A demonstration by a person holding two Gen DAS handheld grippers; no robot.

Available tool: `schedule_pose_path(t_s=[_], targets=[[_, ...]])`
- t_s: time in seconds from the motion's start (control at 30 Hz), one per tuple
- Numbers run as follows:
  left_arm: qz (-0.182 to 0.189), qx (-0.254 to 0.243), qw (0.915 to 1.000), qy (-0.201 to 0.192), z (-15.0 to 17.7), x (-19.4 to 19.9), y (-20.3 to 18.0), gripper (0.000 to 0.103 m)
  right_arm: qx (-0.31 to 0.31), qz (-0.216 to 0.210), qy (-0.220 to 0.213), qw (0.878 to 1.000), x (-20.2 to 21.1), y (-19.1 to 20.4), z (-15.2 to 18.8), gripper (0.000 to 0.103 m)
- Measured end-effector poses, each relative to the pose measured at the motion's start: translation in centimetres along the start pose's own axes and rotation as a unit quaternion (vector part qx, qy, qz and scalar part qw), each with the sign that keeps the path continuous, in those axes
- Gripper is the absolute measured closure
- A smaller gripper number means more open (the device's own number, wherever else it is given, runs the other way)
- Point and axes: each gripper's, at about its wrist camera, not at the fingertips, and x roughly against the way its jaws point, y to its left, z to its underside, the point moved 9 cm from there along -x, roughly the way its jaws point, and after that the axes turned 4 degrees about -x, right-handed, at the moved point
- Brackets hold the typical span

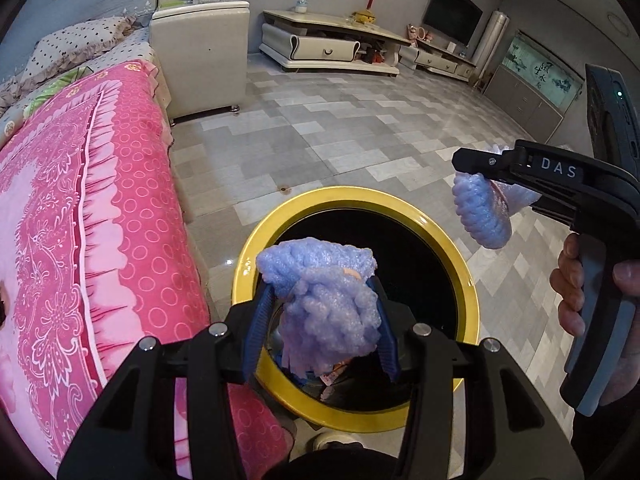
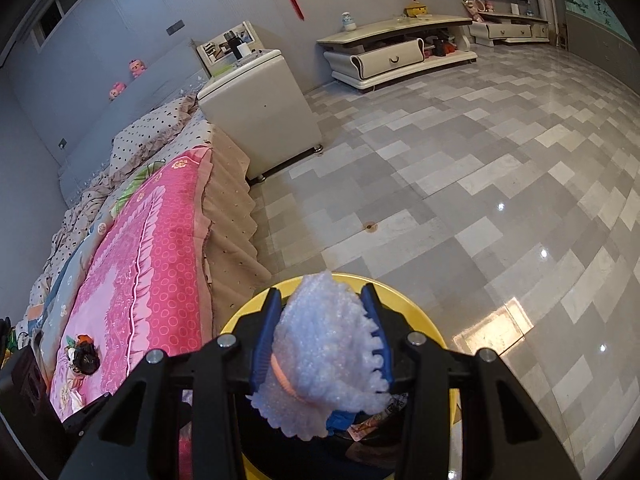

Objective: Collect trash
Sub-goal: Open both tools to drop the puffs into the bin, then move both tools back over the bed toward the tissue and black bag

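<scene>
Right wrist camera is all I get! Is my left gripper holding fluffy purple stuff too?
Observer: Yes, the left gripper is clamped on its own purple foam wad.
Operator: Is it over the bin?
Observer: In the left wrist view it shows in front of the yellow-rimmed bin's dark opening.
Operator: And my right one?
Observer: From that side, the right gripper and its foam piece show to the right of the rim, with floor tiles behind them.
</scene>
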Motion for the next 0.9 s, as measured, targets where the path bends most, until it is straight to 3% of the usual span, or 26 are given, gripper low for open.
schedule_pose_path(t_s=[0.2,0.37,0.57,0.73,0.9], targets=[[0.0,-0.002,1.0,-0.008,-0.4,0.2,0.0,0.055,0.001,0.002,-0.009,1.0,0.3,-0.1,-0.6,0.062],[0.004,-0.005,0.9999,-0.011,-0.3,1.0,-0.1,0.043,0.001,0.013,-0.012,1.0,0.5,-0.4,-0.9,0.057],[0.007,0.007,0.9999,-0.01,0.3,1.7,0.6,0.029,-0.009,0.021,-0.006,1.0,0.7,-1.0,-0.6,0.038],[-0.015,0.026,0.9994,-0.015,0.7,3.0,3.0,0.02,-0.008,0.025,-0.005,1.0,1.3,-1.0,0.0,0.032],[-0.047,0.051,0.9974,-0.021,1.6,4.7,7.4,0.02,-0.003,0.009,0.001,1.0,2.0,0.3,0.7,0.032]])
